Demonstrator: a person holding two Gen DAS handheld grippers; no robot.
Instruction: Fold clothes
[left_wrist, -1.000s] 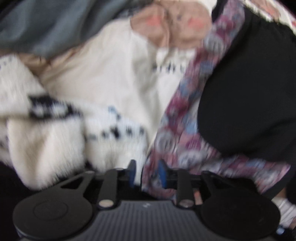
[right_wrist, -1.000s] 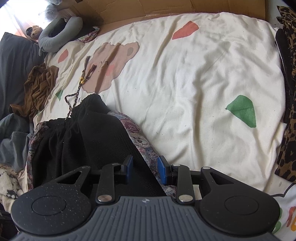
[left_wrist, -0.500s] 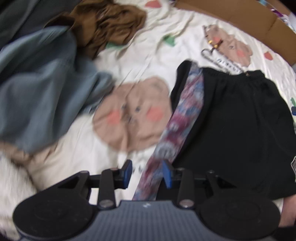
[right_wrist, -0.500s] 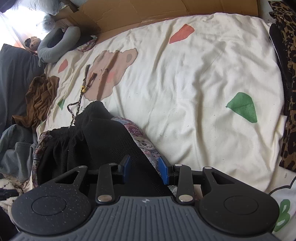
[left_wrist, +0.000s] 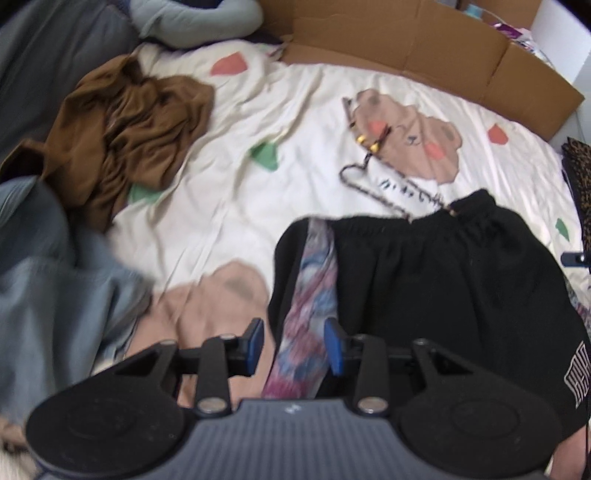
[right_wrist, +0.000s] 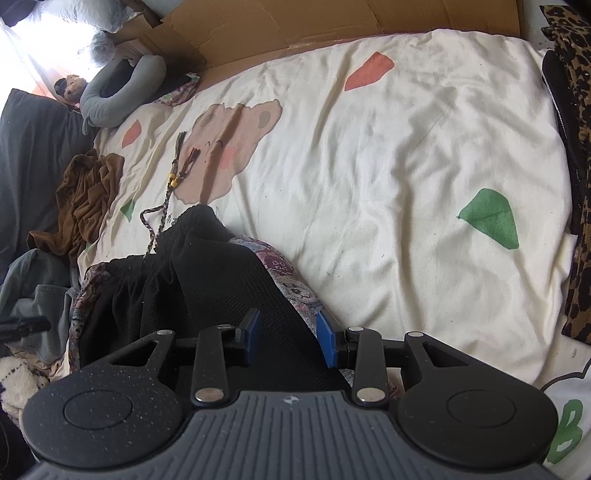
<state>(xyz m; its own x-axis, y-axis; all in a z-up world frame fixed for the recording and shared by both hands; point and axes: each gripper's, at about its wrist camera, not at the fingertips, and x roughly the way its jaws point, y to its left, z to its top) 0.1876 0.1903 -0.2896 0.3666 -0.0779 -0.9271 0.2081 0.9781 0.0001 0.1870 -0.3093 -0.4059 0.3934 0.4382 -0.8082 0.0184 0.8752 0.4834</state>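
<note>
A black skirt (left_wrist: 424, 288) with a patterned purple-blue edge (left_wrist: 314, 295) lies on the cream bedsheet (left_wrist: 258, 206). Its gathered waistband points away from me. A braided cord (left_wrist: 369, 173) with gold beads trails from the waistband. My left gripper (left_wrist: 293, 345) hovers over the skirt's left side, open, with the patterned edge lying between its blue pads and a gap at the left pad. My right gripper (right_wrist: 286, 341) is open over the skirt (right_wrist: 221, 280) on its right side. Black cloth lies between its pads, and the patterned edge (right_wrist: 291, 280) shows beside them.
A crumpled brown garment (left_wrist: 129, 129) and grey-blue denim (left_wrist: 55, 295) lie at the left. Flattened cardboard (left_wrist: 406, 40) lines the bed's far side, with a grey neck pillow (right_wrist: 118, 88) near it. Leopard-print cloth (right_wrist: 580, 184) borders the right. Bare sheet (right_wrist: 388, 184) stretches right of the skirt.
The left view swung from a fuzzy white pile up over the skirt and bed. Both grippers' jaws widened slightly. The right gripper stayed where it was.
</note>
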